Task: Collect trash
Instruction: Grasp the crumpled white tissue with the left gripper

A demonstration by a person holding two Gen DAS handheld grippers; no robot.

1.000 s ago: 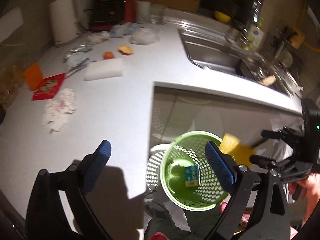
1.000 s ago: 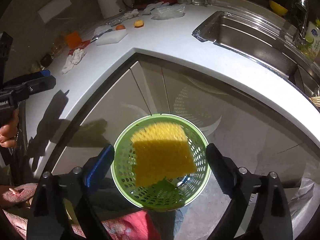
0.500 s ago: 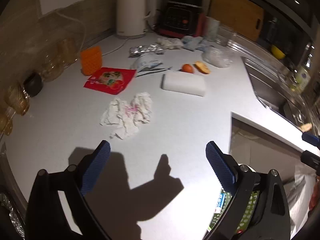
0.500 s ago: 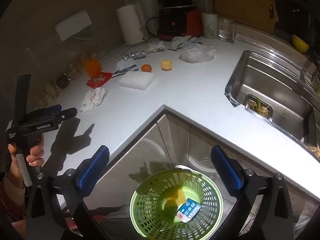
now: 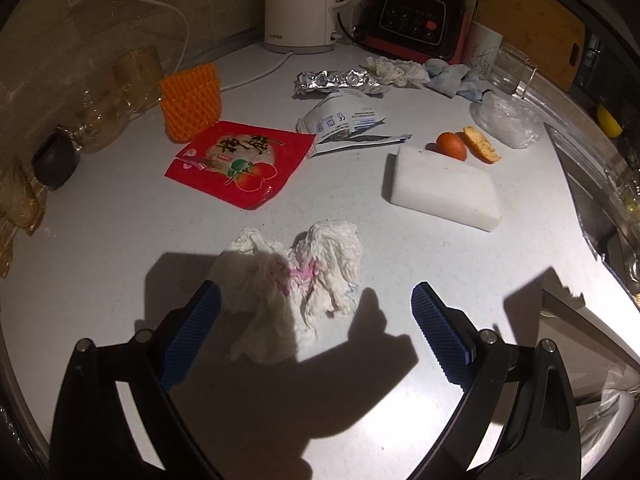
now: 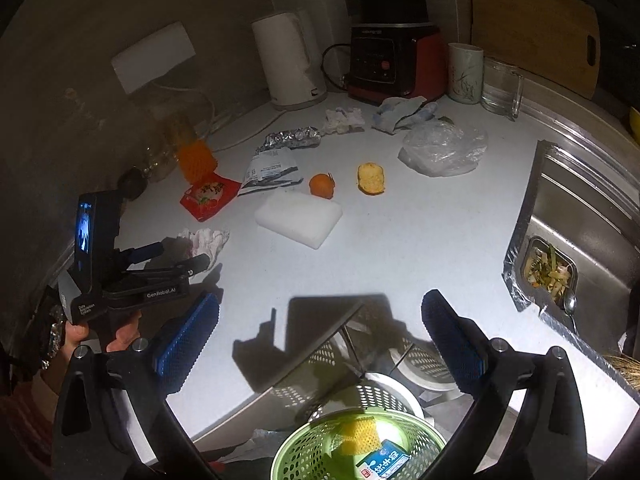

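A crumpled white tissue [image 5: 296,280] with pink stains lies on the white counter [image 5: 120,240]. My left gripper [image 5: 316,308] hovers right over it, open, with the tissue between the blue pads and not pinched. In the right wrist view the same left gripper [image 6: 184,254] is in a person's hand beside the tissue [image 6: 208,238]. My right gripper [image 6: 318,312] stands open and empty over the counter corner. Below it the green basket [image 6: 320,424] holds a yellow foam net [image 6: 358,434] and a small carton [image 6: 384,464].
More litter lies further back: a red packet [image 5: 240,160], an orange foam net [image 5: 192,100], a white wrapper [image 5: 344,120], foil [image 5: 336,80], a white foam block [image 5: 444,188], orange peel [image 5: 452,146] and a plastic bag [image 5: 508,120]. Kettle [image 5: 300,0], blender [image 5: 420,20], sink [image 6: 580,220] at the right.
The right gripper let go of the yellow foam net, which now lies in the basket, and lifted toward the counter. The left gripper swung from the basket to the tissue and dropped close to it.
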